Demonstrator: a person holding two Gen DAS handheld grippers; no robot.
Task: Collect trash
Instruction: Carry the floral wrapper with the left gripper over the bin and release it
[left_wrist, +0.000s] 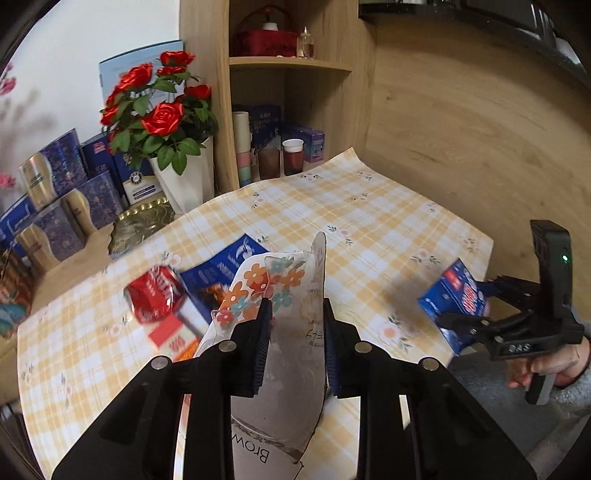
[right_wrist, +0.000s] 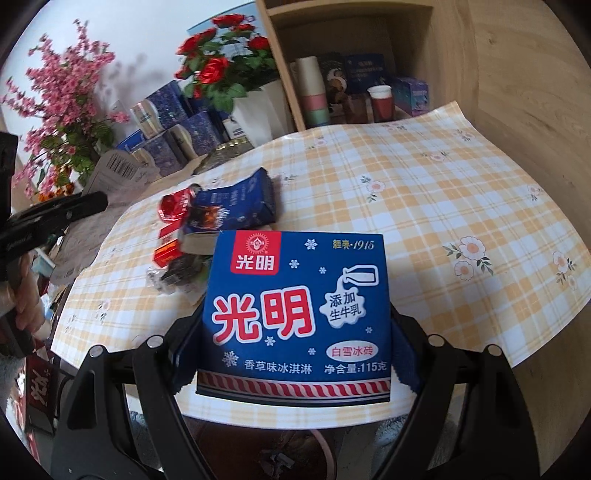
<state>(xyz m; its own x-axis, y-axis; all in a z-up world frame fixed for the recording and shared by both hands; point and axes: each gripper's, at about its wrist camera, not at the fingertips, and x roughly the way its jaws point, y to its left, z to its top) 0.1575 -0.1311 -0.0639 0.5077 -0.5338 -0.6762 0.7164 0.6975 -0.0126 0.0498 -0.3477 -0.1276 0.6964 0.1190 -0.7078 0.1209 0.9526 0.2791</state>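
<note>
Your left gripper (left_wrist: 297, 325) pinched the floral wrapper (left_wrist: 275, 291); your right gripper (right_wrist: 295, 343) clamped the ice-cream box (right_wrist: 295, 314), both lifted off the table (left_wrist: 369, 221) for binning.

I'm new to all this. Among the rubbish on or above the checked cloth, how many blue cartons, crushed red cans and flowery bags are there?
Blue cartons: 2, one held, one lying
Crushed red can: 1
Flowery bag: 1
Total: 4
</note>
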